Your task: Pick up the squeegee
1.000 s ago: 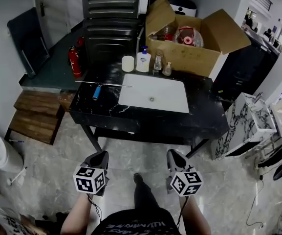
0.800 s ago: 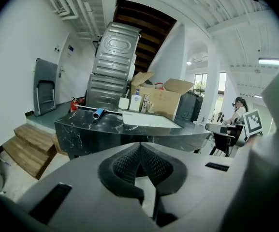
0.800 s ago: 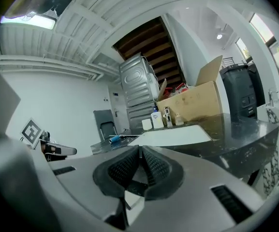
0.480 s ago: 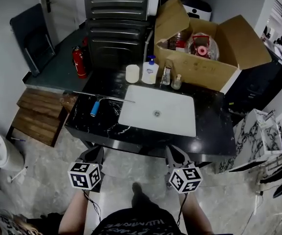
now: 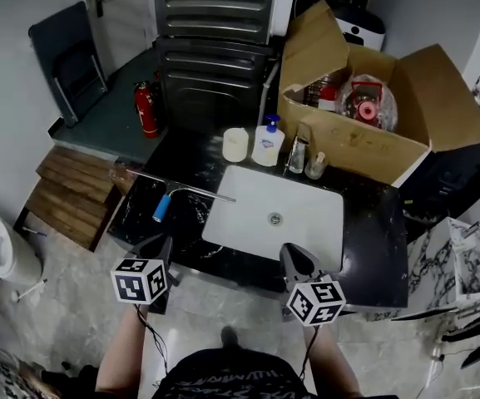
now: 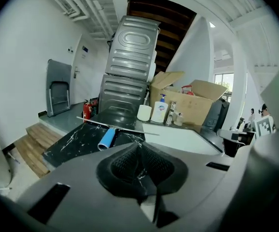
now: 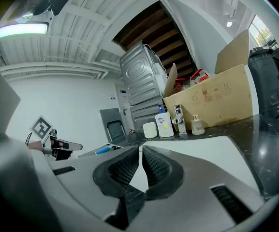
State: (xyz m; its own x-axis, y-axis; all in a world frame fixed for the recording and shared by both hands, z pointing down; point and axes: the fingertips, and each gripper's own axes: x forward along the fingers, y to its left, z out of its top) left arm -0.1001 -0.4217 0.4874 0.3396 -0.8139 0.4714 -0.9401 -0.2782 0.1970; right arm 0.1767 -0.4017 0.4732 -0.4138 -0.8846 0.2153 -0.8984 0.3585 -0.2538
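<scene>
a black marbled bench [image 5: 373, 231] carries a white sink [image 5: 248, 214] set into its middle. left of the sink lies a squeegee [image 5: 163, 206] with a blue handle, its long blade reaching the sink's corner. along the back stand a white cylinder [image 5: 235, 145], a pump bottle [image 5: 268, 146], a tap [image 5: 297, 152] and a small bottle [image 5: 315, 166]. behind them sits an open cardboard box [image 5: 364, 148].

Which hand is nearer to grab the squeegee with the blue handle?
Left, probably. The left gripper points almost straight at the squeegee, while the right gripper faces the white sink beside it. The left's shut jaws must open first.
</scene>
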